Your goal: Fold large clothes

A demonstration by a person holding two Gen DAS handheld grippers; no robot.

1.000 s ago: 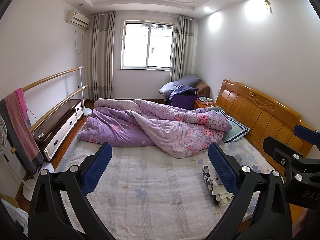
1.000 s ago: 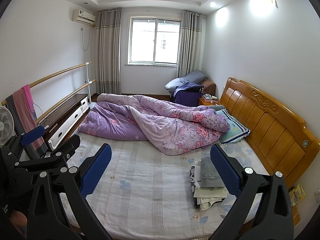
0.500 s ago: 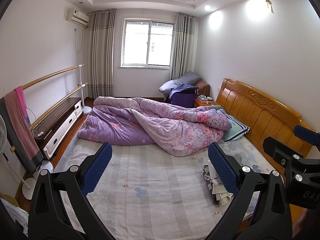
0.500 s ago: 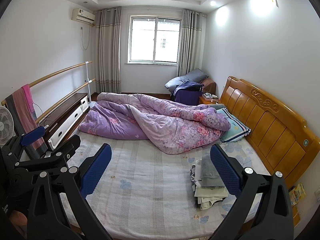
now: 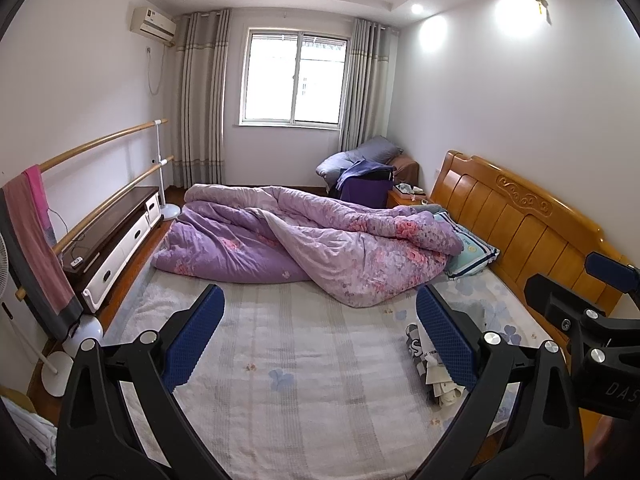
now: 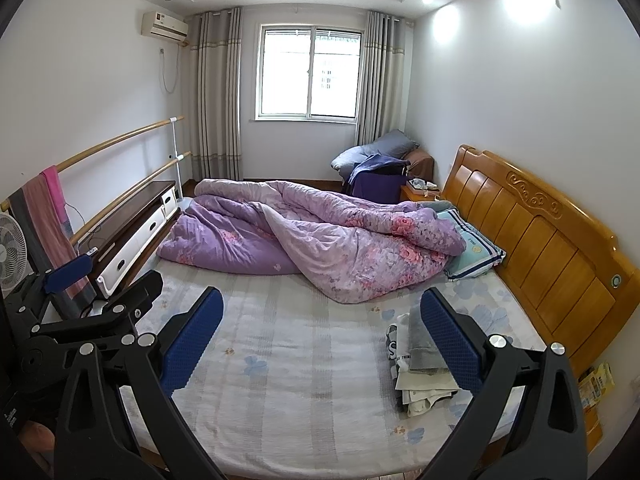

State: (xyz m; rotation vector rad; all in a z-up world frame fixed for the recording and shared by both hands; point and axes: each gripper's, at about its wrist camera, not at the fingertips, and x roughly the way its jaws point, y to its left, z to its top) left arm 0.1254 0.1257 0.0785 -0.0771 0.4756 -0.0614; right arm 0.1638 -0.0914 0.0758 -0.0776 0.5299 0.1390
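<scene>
A stack of folded clothes [image 6: 416, 364] lies on the bed's near right side; in the left wrist view the stack [image 5: 430, 364] is partly hidden behind a blue pad. My left gripper [image 5: 318, 338] is open and empty, held above the bed's near edge. My right gripper [image 6: 320, 340] is open and empty, beside it to the right. Each gripper shows at the edge of the other's view. Both are well short of the stack.
A crumpled purple floral quilt [image 6: 320, 236] covers the far half of the bed [image 6: 288, 360]. A striped pillow [image 6: 472, 246] leans by the wooden headboard [image 6: 540, 232]. A low TV cabinet [image 5: 116, 232], wooden rails with a pink towel [image 5: 36, 216] and a fan [image 6: 12, 252] stand left.
Both views have tilted very slightly; the room sits a little lower in the frames. The grippers stay open and nothing on the bed has moved.
</scene>
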